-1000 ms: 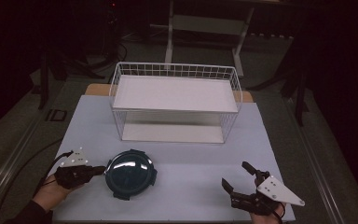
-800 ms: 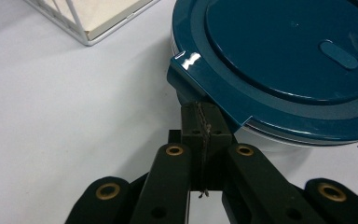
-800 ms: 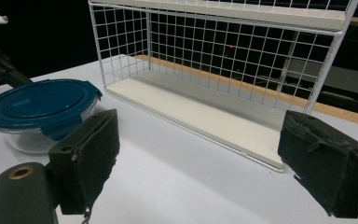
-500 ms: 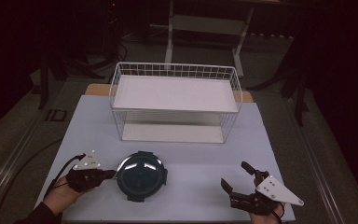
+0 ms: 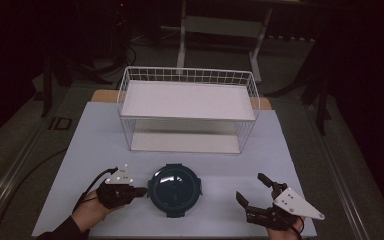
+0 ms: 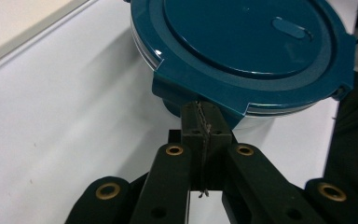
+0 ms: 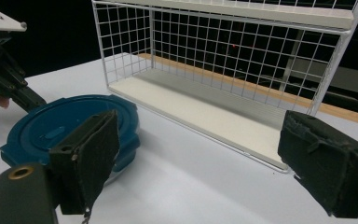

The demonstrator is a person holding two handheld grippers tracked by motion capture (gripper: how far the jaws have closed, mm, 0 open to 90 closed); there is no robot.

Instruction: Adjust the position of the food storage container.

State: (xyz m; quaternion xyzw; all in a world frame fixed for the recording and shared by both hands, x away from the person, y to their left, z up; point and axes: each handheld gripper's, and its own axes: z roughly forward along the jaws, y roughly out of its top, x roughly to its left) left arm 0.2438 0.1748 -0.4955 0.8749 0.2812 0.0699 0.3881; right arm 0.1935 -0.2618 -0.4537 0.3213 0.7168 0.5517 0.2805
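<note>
The table (image 5: 105,130) carries a pale top, with all items standing on it. The largest item is the white wire rack (image 5: 187,107), a two-level frame with flat white shelves, set toward the far edge of the table and centred across its width. The round dark-teal lidded container (image 5: 174,190) sits near the near edge, roughly centred, in front of the rack and well apart from it; its lid is on, with an oval tab moulded into the top and latch flaps at the rim. The left gripper (image 5: 139,191) lies low at the container's left side, toward the near left corner; in the left gripper view its jaws are pressed together, and their tips meet a latch flap (image 6: 200,95) on the lid's rim, though whether the flap is pinched cannot be told. The right gripper (image 5: 252,191) rests near the near right corner, apart from the container, with its jaws spread wide and nothing between them.
</note>
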